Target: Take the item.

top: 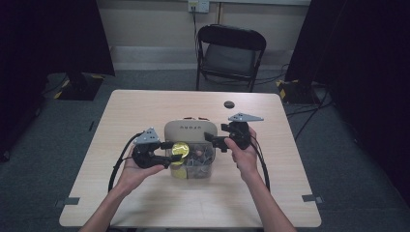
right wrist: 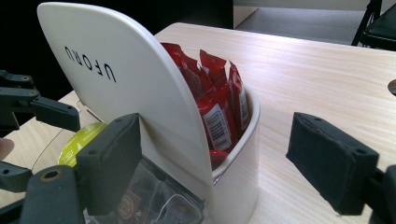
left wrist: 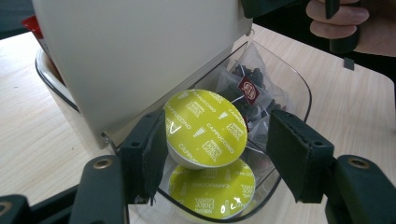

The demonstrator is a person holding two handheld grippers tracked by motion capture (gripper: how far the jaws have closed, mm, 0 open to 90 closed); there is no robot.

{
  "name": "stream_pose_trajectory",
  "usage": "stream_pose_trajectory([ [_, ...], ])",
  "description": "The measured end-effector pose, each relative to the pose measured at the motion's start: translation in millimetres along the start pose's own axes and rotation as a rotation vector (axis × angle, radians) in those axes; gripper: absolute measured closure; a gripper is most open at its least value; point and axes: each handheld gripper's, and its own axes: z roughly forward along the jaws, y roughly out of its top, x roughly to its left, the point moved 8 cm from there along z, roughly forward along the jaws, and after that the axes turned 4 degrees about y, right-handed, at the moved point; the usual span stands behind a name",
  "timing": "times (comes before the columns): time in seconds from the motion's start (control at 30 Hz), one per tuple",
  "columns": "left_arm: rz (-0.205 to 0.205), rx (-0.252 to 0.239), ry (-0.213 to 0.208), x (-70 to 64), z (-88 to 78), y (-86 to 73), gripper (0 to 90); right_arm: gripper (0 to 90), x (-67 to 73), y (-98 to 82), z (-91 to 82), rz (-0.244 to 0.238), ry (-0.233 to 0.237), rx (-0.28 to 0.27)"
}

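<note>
Left tongs (left wrist: 210, 154) grip capsule (left wrist: 205, 128), white lid (left wrist: 140, 56) looming just behind.

The yellow-green pod (left wrist: 205, 128) says "CAPPUCCINO" and "NESCAFÉ Dolce Gusto" — the cream lid (right wrist: 126, 88) says "UFORU".

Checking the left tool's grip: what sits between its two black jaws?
A round yellow-green cappuccino capsule, above the clear plastic compartment, in the left gripper view. It touches one jaw; the other stands apart.
</note>
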Motion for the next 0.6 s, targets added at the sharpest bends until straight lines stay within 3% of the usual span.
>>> stream_pose_trajectory([
  [0.2,-0.014,0.004,0.001,1.1,5.8,-1.0,38.1,17.2,-0.2,-0.1,-0.5,0.000,0.000,0.002],
  [0.6,0.013,0.031,0.002,-3.7,16.5,-3.2,35.5,16.8,-0.8,-1.3,-0.3,0.000,0.002,-0.002],
])
